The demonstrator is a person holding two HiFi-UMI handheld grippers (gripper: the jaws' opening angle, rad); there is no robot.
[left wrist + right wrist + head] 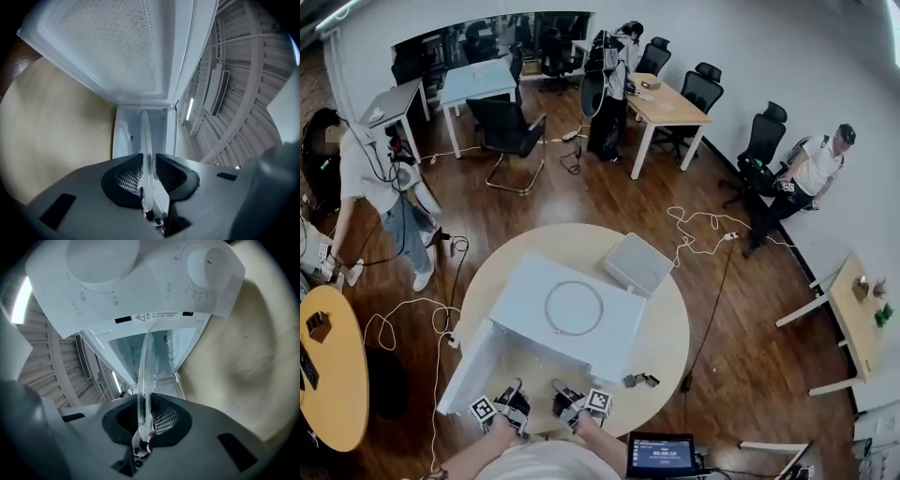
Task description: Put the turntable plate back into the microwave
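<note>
The counter (670, 328) carried the microwave (572, 319), its door open at the near edge. The turntable plate (146, 140) hung edge-on before the opening, apparently not yet seated inside, clamped by the left tool (149, 177) and the right tool (143, 420); seating it remained

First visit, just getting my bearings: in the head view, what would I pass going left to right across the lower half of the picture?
Yellow round table → left gripper → right gripper → small black object on the cream table → light wooden table at the far right.
</note>
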